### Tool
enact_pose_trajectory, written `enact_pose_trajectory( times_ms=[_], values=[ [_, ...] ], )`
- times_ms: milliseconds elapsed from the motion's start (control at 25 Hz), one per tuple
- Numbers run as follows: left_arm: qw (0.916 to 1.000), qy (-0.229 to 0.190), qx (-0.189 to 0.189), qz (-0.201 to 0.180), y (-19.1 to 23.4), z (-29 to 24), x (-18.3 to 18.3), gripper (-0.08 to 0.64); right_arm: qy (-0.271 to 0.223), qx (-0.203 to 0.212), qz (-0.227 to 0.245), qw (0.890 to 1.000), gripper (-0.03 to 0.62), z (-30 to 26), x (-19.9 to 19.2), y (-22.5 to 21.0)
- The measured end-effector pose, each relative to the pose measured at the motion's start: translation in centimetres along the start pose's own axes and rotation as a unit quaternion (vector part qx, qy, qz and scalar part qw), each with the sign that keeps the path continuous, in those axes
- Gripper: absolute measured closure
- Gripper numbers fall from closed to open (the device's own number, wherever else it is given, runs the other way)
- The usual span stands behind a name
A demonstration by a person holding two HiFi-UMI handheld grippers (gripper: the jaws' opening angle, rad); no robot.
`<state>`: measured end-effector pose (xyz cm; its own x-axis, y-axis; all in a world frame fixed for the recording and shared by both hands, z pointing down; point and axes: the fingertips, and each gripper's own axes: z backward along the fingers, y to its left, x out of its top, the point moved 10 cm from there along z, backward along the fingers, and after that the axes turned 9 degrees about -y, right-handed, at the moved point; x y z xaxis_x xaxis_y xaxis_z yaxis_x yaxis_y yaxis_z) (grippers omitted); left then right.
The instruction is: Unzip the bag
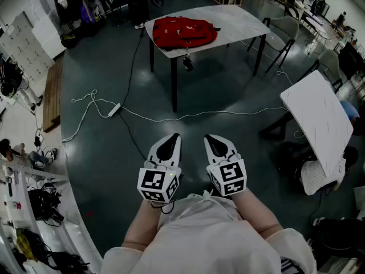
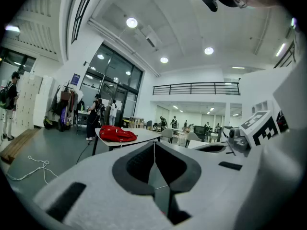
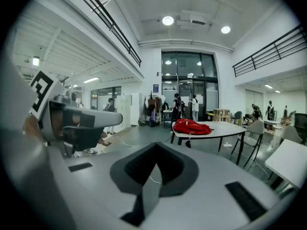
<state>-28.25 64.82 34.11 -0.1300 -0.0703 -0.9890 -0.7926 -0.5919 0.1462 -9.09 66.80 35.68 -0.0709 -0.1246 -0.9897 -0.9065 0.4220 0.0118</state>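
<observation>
A red bag [image 1: 183, 31] lies flat on the left part of a pale table [image 1: 239, 21], far ahead of me; a small dark piece hangs from it over the table's front edge. The same red bag [image 2: 116, 134] looks small in the left gripper view, and the red bag [image 3: 191, 126] also shows in the right gripper view. My left gripper [image 1: 173, 137] and right gripper [image 1: 210, 138] are held side by side close to my body, well short of the table. Both have their jaws shut with nothing between them.
A white cable and power strip [image 1: 114, 109] trail over the dark floor between me and the table. A second white tabletop [image 1: 319, 119] stands tilted at the right with a chair [image 1: 285, 30] behind it. Benches with clutter line the left wall.
</observation>
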Motion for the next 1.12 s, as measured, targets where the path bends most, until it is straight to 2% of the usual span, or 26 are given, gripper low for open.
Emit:
enact_pose_trajectory(
  times_ms=[360, 520, 640, 840, 1120],
  values=[
    [1.0, 0.004, 0.001, -0.001, 0.3, 0.4, -0.5, 0.538, 0.0, 0.004, -0.027, 1.0, 0.566, -0.2, -0.9, 0.9],
    [1.0, 0.003, 0.003, 0.003, 0.6, 0.4, -0.4, 0.538, -0.011, -0.007, -0.061, 0.998, 0.565, -0.2, -0.9, 0.7],
    [0.9999, 0.007, 0.002, 0.011, 0.8, 0.3, -0.8, 0.538, -0.005, -0.009, -0.062, 0.998, 0.565, -0.3, -1.1, 0.6],
    [0.9996, 0.019, 0.008, 0.018, 1.3, -1.3, -2.0, 0.538, 0.008, 0.006, -0.067, 0.998, 0.565, -1.8, -2.4, -0.9],
    [0.9981, 0.038, 0.045, 0.016, 3.2, -5.8, -2.7, 0.538, 0.026, 0.04, -0.084, 0.995, 0.565, -6.7, -3.2, -4.7]
  ],
)
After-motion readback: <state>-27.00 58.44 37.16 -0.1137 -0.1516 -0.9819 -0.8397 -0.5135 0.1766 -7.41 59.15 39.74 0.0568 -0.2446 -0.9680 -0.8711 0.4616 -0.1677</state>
